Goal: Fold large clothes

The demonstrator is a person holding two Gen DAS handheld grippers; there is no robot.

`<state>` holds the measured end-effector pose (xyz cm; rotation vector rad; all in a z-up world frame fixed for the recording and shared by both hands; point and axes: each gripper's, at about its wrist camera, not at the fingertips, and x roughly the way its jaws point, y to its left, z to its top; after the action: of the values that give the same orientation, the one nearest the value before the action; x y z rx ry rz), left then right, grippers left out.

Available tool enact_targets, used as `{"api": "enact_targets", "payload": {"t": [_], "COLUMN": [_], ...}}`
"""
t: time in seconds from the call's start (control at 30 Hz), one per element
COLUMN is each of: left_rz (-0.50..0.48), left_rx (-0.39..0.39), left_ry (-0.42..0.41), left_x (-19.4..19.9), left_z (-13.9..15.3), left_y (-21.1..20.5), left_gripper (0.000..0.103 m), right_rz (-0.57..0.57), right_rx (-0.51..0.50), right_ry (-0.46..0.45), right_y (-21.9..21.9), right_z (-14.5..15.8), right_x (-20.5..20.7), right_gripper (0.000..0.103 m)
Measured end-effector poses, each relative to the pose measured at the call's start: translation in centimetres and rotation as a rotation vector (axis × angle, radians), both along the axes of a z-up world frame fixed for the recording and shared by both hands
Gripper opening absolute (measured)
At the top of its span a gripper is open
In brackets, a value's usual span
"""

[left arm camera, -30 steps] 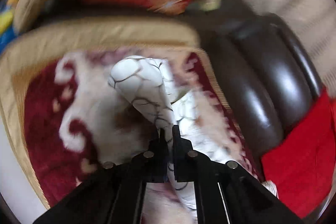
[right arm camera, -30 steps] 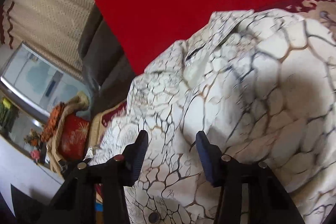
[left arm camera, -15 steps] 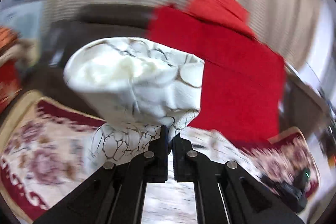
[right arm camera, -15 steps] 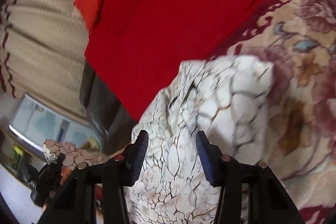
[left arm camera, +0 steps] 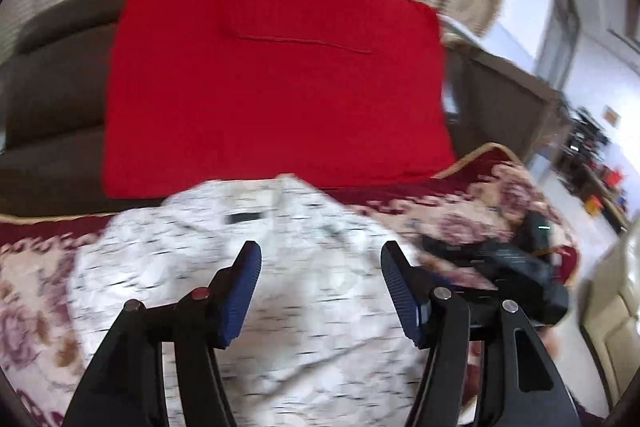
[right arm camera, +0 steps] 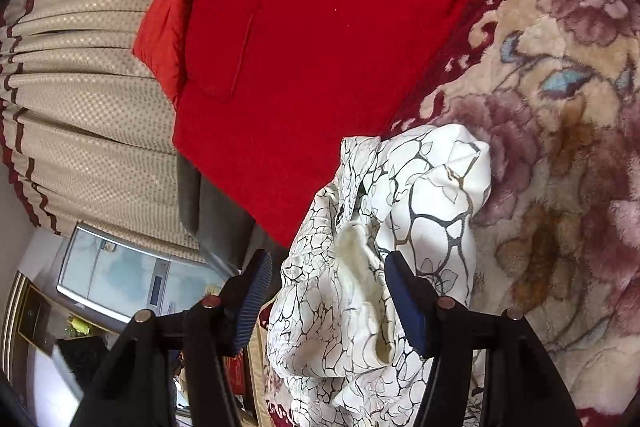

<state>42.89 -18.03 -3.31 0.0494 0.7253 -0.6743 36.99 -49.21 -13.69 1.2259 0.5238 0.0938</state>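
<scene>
A white garment with a black crackle print [left arm camera: 280,267] lies rumpled on a floral blanket [left arm camera: 480,203]. It also shows in the right wrist view [right arm camera: 400,227], bunched into a ridge. My left gripper [left arm camera: 320,283] is open and empty just above the garment. My right gripper [right arm camera: 328,295] is open, its jaws either side of the ridge of cloth without pinching it. The right gripper's black body [left arm camera: 516,275] shows at the right of the left wrist view, resting low by the garment's edge.
A red cloth [left arm camera: 272,79] drapes over a dark sofa back [left arm camera: 52,95] behind the garment, also seen in the right wrist view [right arm camera: 340,27]. Beige curtains [right arm camera: 80,87] hang behind. A window [right arm camera: 120,275] and a room with furniture [left arm camera: 592,139] lie at the sides.
My left gripper was shut on the garment and lifted it; it has since opened and dropped it onto the blanket. The garment settled lower in the right wrist view.
</scene>
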Motion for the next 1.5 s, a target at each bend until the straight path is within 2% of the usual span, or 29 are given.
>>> {"api": "enact_targets", "payload": {"t": [0.1,0.23,0.3,0.37,0.43,0.47,0.5,0.53,0.6,0.63,0.7,0.77,0.83,0.9,0.97,1.0,1.03,1.07,1.1,1.2,1.3,1.37,1.43,1.5], "left_rz": [0.16,0.349,0.43,0.462,0.458,0.447,0.437,0.428,0.396,0.381,0.362,0.36,0.354,0.363,0.362,0.356,0.348,0.35,0.361,0.347,0.33,0.293,0.278,0.269], "left_rx": [0.058,0.103,0.11,0.12,0.158,0.198,0.241,0.28,0.348,0.384,0.395,0.346,0.262,0.24,0.3,0.357,0.438,0.454,0.433,0.375,0.325,0.294,0.314,0.357], "left_ry": [0.018,0.065,0.11,0.148,0.168,0.187,0.208,0.218,0.202,0.179,0.179,0.172,0.126,0.104,0.153,0.191,0.228,0.225,0.201,0.209,0.162,0.142,0.15,0.205], "left_x": [1.9,4.0,5.1,5.8,6.2,6.6,6.9,7.1,6.9,6.7,6.5,6.1,5.6,5.7,6.4,7.2,7.6,7.7,7.4,6.5,4.7,2.9,2.3,2.3], "left_z": [-1.9,-5.1,-7.0,-8.7,-10.6,-11.7,-12.8,-13.6,-15.0,-15.2,-14.9,-13.6,-12.0,-11.6,-12.9,-14.2,-16.0,-16.6,-16.4,-14.9,-13.2,-12.7,-13.5,-15.5], "left_y": [4.4,10.0,12.9,14.6,14.4,14.1,13.4,12.9,11.6,11.1,11.1,11.6,12.2,12.1,11.2,10.5,9.8,9.7,9.7,10.2,10.8,10.8,10.7,10.5], "left_gripper": [0.063,0.063,0.063,0.063,0.063,0.063,0.063,0.063,0.064,0.064,0.064,0.064,0.064,0.07,0.073,0.075,0.076,0.077,0.077,0.077,0.077,0.077,0.077,0.077], "right_rz": [0.048,0.14,0.158,0.137,0.15,0.154,0.161,0.182,0.17,0.149,0.1,0.036,0.0,0.03,0.085,0.114,0.171,0.239,0.259,0.242,0.217,0.242,0.282,0.32], "right_rx": [-0.02,-0.11,-0.191,-0.311,-0.409,-0.445,-0.49,-0.531,-0.542,-0.547,-0.57,-0.598,-0.572,-0.53,-0.532,-0.537,-0.543,-0.55,-0.559,-0.612,-0.663,-0.651,-0.637,-0.659], "right_ry": [-0.005,0.018,0.098,0.194,0.254,0.265,0.271,0.269,0.261,0.253,0.255,0.271,0.254,0.193,0.186,0.204,0.26,0.342,0.375,0.344,0.281,0.236,0.209,0.24], "right_y": [1.2,4.2,5.6,6.8,8.0,8.5,9.0,9.6,9.8,9.7,9.2,8.3,7.5,7.5,8.1,8.8,9.4,9.9,10.2,10.6,11.0,11.5,12.3,13.1], "right_z": [0.1,0.4,0.1,-0.5,-0.9,-1.0,-0.9,-0.9,-0.7,-0.4,0.2,0.7,1.0,1.2,1.1,0.7,-0.3,-1.8,-2.6,-1.5,0.0,0.6,0.7,0.2], "right_x": [0.7,2.9,4.2,5.4,6.5,6.8,7.1,7.4,7.4,7.2,6.8,6.1,5.5,5.4,6.1,6.5,7.3,8.2,8.4,7.6,5.9,4.8,4.1,3.7], "right_gripper": [0.063,0.063,0.061,0.061,0.058,0.05,0.032,0.026,0.017,0.017,0.017,0.018,0.02,0.02,0.02,0.02,0.02,0.019,0.019,0.019,0.02,0.02,0.021,0.028]}}
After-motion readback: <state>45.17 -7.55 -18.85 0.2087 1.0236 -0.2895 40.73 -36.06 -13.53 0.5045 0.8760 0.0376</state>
